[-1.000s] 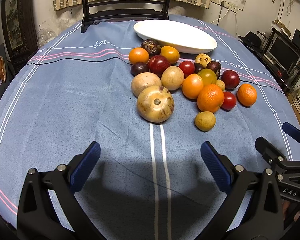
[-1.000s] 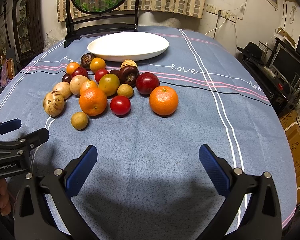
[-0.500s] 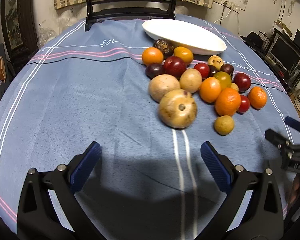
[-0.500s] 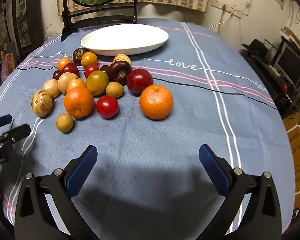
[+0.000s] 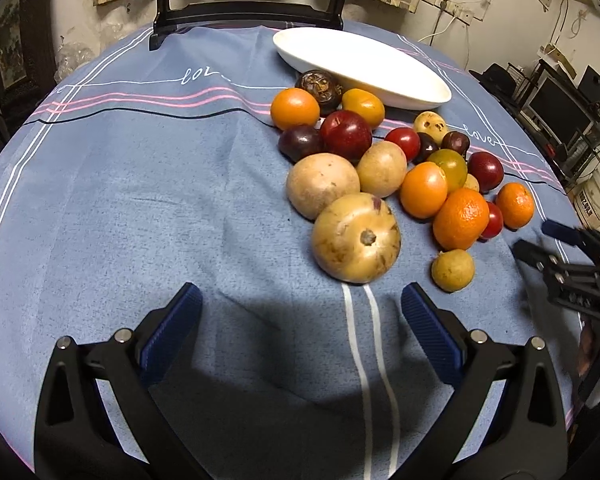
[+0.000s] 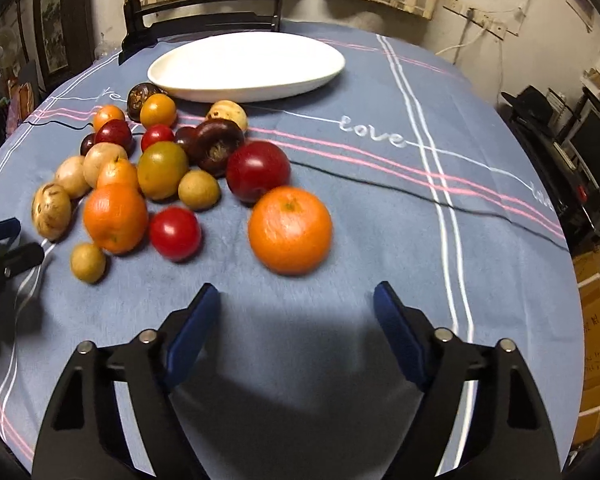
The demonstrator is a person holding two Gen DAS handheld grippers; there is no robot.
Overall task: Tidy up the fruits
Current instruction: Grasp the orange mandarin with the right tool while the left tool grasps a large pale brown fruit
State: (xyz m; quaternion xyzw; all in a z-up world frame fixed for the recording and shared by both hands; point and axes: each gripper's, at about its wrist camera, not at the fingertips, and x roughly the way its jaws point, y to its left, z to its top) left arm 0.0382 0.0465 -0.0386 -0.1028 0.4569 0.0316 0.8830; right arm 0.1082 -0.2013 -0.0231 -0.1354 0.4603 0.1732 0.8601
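A pile of several fruits lies on the blue tablecloth in front of a white oval dish (image 5: 364, 66) (image 6: 246, 64). In the left wrist view a large tan fruit (image 5: 356, 238) is the nearest one. My left gripper (image 5: 302, 326) is open and empty just short of it. In the right wrist view a lone orange (image 6: 290, 230) sits apart on the right of the pile, with a red tomato (image 6: 175, 233) to its left. My right gripper (image 6: 296, 326) is open and empty, just short of the orange. Each gripper shows at the edge of the other's view.
A dark wooden mirror stand (image 5: 248, 4) stands at the far table edge behind the dish. Shelves with electronics (image 5: 560, 112) stand off the table to the right. The round table's edge curves close on the right (image 6: 572, 280).
Both grippers have moved forward toward the fruit. The left view has swung left, so the pile now sits to the right. The orange is now much nearer to the right gripper.
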